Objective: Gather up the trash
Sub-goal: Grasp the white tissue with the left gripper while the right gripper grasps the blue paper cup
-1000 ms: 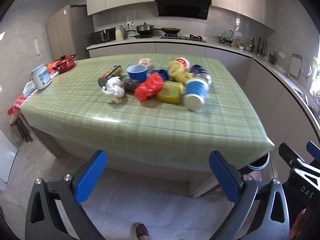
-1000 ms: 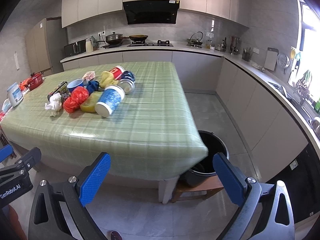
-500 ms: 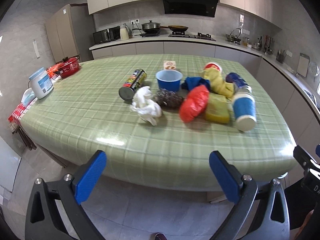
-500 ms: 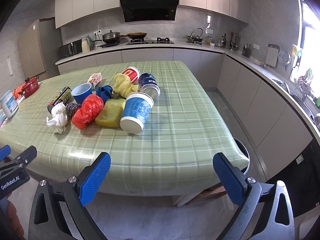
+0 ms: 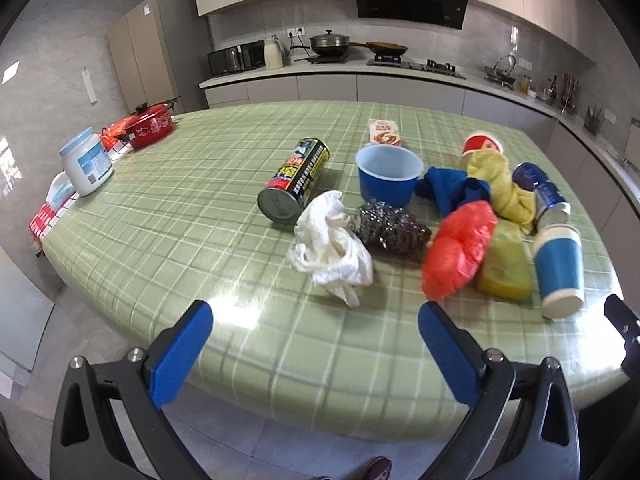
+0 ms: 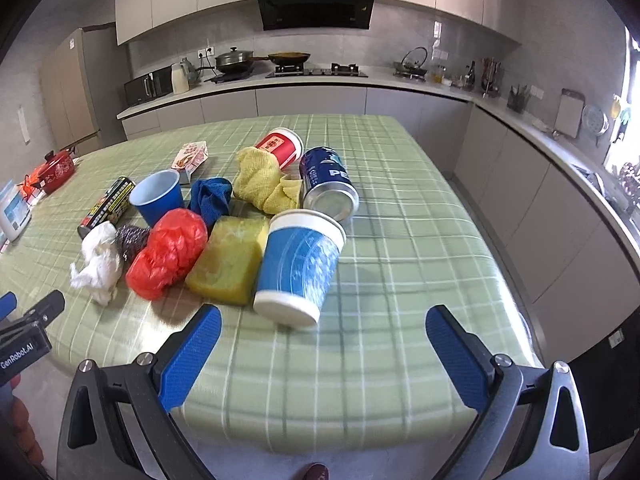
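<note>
A pile of trash lies on the green checked table (image 5: 180,216): a white crumpled bag (image 5: 332,248), a steel scrubber (image 5: 390,226), a red bag (image 5: 460,250), a yellow sponge (image 5: 506,264), a tipped blue paper cup (image 6: 298,266), a black can (image 5: 296,180), an upright blue cup (image 5: 388,176), a blue cloth (image 6: 210,198), a yellow cloth (image 6: 262,182), a blue can (image 6: 328,182) and a red cup (image 6: 280,146). My left gripper (image 5: 316,346) is open and empty, short of the white bag. My right gripper (image 6: 322,348) is open and empty, just before the tipped blue paper cup.
A white jar (image 5: 86,162) and a red pot (image 5: 150,126) stand at the table's left edge. A small snack box (image 5: 384,132) lies behind the pile. Kitchen counters (image 6: 320,80) run along the back and right walls.
Both grippers have moved forward toward the table and the pile, which now looks much larger. The black bin seen by the table's corner has left view. Both stay open.
</note>
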### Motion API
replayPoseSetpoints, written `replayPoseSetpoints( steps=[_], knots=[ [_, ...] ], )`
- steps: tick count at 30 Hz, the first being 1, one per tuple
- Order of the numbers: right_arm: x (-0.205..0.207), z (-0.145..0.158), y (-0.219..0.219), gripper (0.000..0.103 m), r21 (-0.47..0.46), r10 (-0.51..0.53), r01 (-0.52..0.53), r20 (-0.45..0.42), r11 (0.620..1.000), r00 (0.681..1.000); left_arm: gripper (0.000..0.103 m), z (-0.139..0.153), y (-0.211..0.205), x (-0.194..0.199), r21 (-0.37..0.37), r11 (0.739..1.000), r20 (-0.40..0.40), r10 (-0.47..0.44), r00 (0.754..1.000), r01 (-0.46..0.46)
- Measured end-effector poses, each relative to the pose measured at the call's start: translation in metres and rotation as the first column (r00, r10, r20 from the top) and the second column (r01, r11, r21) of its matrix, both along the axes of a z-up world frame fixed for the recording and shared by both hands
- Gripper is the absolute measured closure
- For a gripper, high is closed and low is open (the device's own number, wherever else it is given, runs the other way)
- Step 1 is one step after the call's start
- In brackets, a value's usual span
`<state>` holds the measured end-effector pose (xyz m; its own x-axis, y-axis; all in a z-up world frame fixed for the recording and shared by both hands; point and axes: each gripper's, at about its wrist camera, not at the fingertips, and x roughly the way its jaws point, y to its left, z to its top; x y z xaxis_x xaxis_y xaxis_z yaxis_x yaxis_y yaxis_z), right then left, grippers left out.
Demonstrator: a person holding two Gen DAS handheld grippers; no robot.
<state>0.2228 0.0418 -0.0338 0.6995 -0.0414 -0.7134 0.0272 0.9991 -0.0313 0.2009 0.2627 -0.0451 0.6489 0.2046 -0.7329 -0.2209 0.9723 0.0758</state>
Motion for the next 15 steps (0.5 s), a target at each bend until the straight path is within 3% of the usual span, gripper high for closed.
replayPoseSetpoints(
  steps=[15],
  knots=[
    [0.072,-0.031,0.012,0.000,-0.024,-0.130,0.129,-0.060,0.991,0.990,0.000,-0.045,0.022,0.078,-0.012,0.994,-0.076,-0.108,0.991,0.107]
  ],
)
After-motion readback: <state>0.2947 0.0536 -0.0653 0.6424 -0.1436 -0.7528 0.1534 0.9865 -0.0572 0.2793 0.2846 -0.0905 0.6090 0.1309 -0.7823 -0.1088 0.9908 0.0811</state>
